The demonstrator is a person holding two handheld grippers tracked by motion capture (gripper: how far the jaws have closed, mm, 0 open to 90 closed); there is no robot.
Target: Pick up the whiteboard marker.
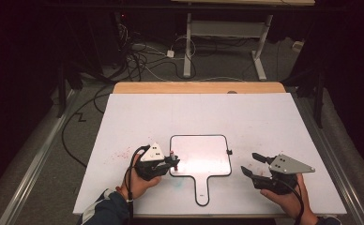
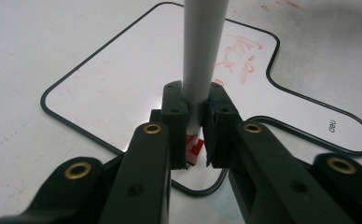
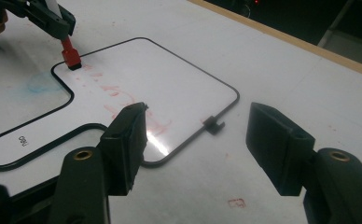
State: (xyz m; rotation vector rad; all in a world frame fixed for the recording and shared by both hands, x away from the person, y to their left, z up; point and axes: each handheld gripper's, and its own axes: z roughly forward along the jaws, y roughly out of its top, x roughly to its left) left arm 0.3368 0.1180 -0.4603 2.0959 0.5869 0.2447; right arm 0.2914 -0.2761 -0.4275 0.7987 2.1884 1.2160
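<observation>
High view shows a small whiteboard [image 1: 201,161] with a black rim and a handle lying flat on the white bench [image 1: 194,117], handle pointing toward the person. Left tongs [image 1: 173,161] sit at the board's left edge, pinching a marker [image 2: 202,51]; in the left gripper view the grey barrel runs up between the two pads, which are pressed tight on it, with a bit of red at the bottom. From the right gripper view you can see the marker's red tip [image 3: 71,57] down on the board near the corner where the handle starts, and there are smudgy red scribbles [image 3: 123,100] across the surface. Right tongs [image 1: 255,165] hang just off the board's right edge, spread wide with nothing between them, close to a little black clip [image 3: 213,124] on the rim.
</observation>
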